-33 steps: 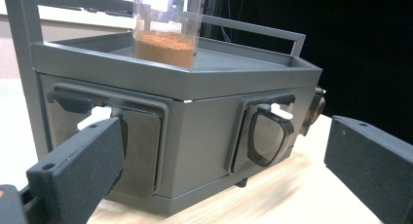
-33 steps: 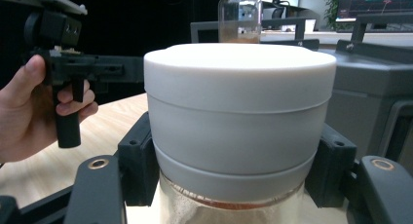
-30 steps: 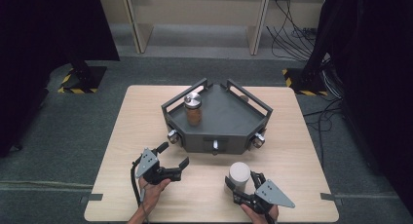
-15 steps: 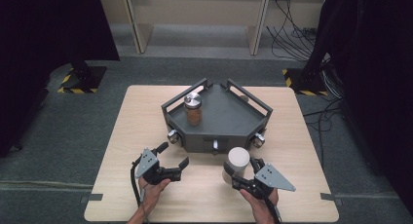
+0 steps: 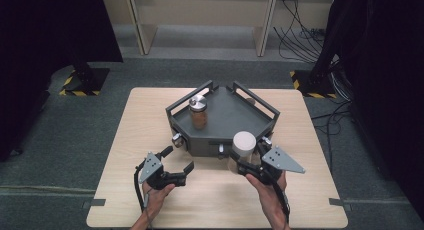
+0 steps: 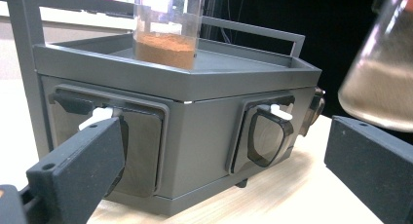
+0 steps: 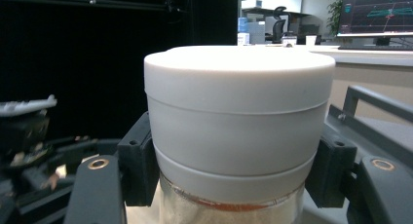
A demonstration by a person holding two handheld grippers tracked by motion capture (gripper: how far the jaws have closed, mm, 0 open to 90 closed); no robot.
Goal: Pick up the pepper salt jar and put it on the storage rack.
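From the high view, the right gripper [image 5: 243, 162] is holding a white-capped jar [image 5: 243, 146] upright just in front of the grey tray [image 5: 235, 115], over the worktop [image 5: 125, 140], while the left gripper [image 5: 176, 164] is resting nearby with its jaws spread apart and nothing between them; a second jar [image 5: 198, 111] is standing on the tray. In the left gripper view, the held jar's clear wall [image 6: 377, 83] is showing pale powder inside, so it is probably glass: stiff, smooth, breakable and moderately heavy. In the right gripper view, the jaws are clamping the jar [image 7: 234, 131] on both sides just under its wide lid, which looks like the safest place, since the lid's rim is stopping any slide downward
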